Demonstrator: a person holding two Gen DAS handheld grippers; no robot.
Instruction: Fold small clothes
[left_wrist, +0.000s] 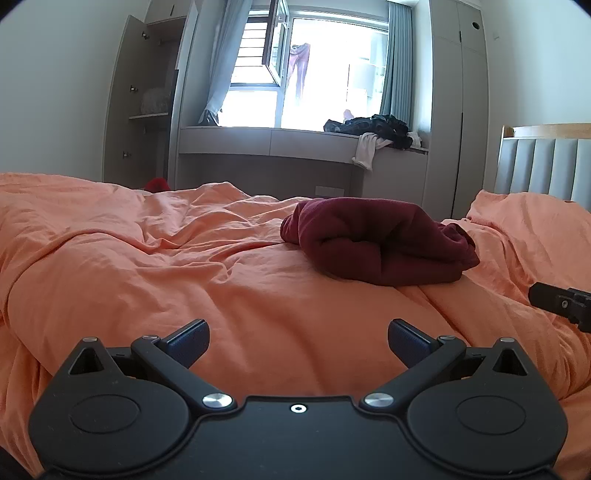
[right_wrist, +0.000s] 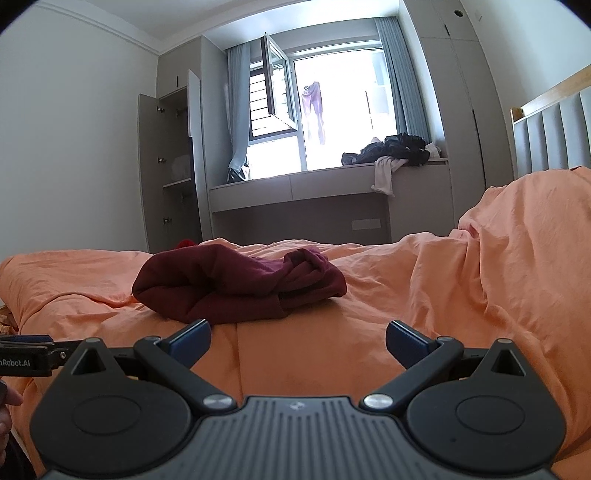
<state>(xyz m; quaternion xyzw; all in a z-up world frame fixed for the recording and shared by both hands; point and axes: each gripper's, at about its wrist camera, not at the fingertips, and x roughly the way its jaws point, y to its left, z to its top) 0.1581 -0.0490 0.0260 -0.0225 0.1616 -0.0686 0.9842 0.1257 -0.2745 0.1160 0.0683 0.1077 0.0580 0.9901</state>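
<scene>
Maroon garment (left_wrist: 376, 243) lies bunched on the orange duvet (left_wrist: 184, 258), at about one o'clock from the left gripper (left_wrist: 298, 341) and about eleven o'clock from the right gripper (right_wrist: 298, 339). It looks like a thick knit or fleece: soft, limp, light enough to lift with one pinch, and likely to sag and drag rather than hold any shape. It is doubled over on itself in a rough bundle, with a rolled cuff or hem showing at the right end in the right wrist view. Nothing about it looks slippery or fragile, though the duvet beneath is soft too, so a low pinch could catch the bedding along with the cloth.

Best holds, by my reading, are the rolled edge at the right end and the folded lip at the near left, where layers stand proud of the bed.

Both grippers hover low over the duvet, short of the garment and not touching it, fingers pointing toward the window (right_wrist: 332, 110). Each has its jaws spread wide with nothing between them. From the left wrist view the right gripper's tip pokes in at three o'clock.
</scene>
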